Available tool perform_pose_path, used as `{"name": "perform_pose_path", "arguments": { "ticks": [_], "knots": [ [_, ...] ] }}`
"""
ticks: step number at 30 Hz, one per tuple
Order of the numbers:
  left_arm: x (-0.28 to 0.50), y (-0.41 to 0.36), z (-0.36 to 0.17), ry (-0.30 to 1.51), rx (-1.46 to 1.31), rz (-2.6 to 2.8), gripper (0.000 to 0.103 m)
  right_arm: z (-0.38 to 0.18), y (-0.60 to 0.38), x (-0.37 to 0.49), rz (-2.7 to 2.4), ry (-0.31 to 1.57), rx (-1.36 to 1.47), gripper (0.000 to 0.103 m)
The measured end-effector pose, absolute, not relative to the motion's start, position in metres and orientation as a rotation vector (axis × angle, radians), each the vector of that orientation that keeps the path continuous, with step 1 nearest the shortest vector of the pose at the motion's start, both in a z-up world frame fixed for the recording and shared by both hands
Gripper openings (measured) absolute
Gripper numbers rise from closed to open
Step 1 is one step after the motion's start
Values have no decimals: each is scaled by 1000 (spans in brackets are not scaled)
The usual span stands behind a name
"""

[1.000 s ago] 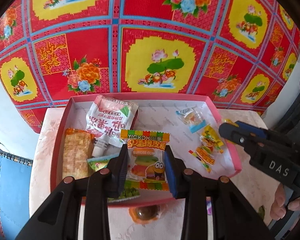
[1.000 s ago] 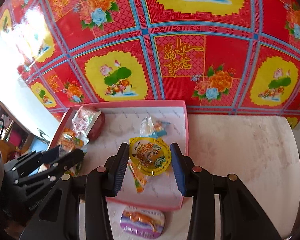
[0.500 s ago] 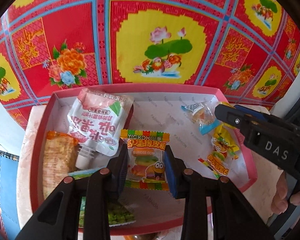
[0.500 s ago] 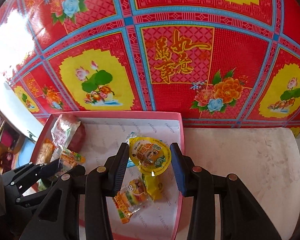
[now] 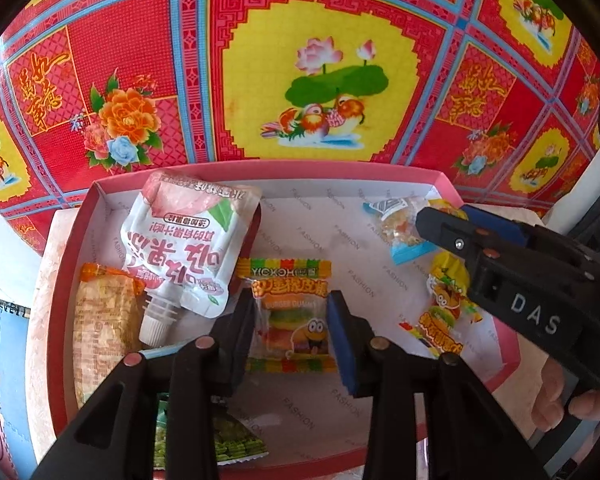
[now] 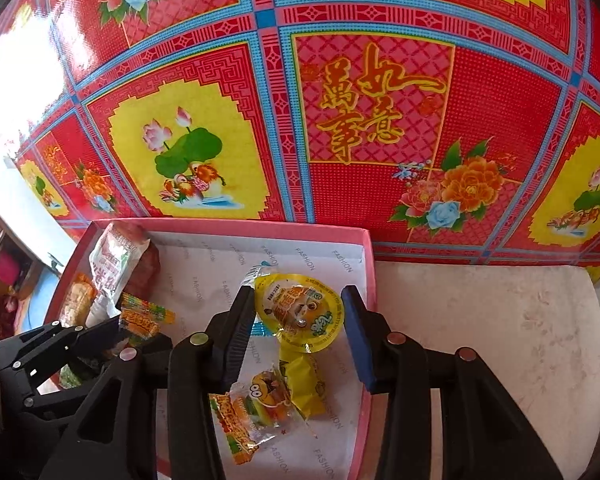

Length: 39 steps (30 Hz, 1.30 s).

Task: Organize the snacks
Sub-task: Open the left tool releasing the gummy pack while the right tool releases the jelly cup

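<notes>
A pink tray (image 5: 440, 178) holds a white pouch (image 5: 188, 240) at 10 o'clock, a gummy packet (image 5: 288, 312) mid-tray, and a yellow jelly cup (image 6: 300, 312) at 3 o'clock.

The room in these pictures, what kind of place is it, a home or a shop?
Most likely a home, though I can't be sure. A small marble-look table stands against a red floral sheet printed with lotus and duck panels, and a pink box on it holds assorted snack packets. No shelves, counter or price tags show.

You bring both grippers down over pink box (image 5: 440, 178). Left gripper (image 5: 291, 332) jaws opening, gummy packet (image 5: 290, 316) loose between them. Right gripper's (image 6: 300, 330) jelly cup (image 6: 300, 312) sits lower over box.
</notes>
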<state>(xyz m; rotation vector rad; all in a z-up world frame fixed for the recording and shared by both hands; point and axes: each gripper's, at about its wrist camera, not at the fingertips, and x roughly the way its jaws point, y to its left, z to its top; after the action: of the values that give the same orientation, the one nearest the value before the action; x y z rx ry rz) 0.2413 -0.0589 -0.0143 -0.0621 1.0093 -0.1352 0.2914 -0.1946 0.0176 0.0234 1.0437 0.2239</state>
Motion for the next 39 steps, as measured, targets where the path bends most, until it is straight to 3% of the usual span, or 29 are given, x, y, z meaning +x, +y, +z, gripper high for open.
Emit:
{"name": "perform_pose_path", "arguments": {
  "ticks": [18,22,39],
  "knots": [
    [208,-58,15,954,-59,-128,47,54,-198,269,247,998,38,52],
    [195,-50,24,945,-65,-125,47,63,-202,258,237,984,54,58],
    [144,-33,47,920,-70,-89,47,85,-226,199,242,1020,121,58]
  ]
}}
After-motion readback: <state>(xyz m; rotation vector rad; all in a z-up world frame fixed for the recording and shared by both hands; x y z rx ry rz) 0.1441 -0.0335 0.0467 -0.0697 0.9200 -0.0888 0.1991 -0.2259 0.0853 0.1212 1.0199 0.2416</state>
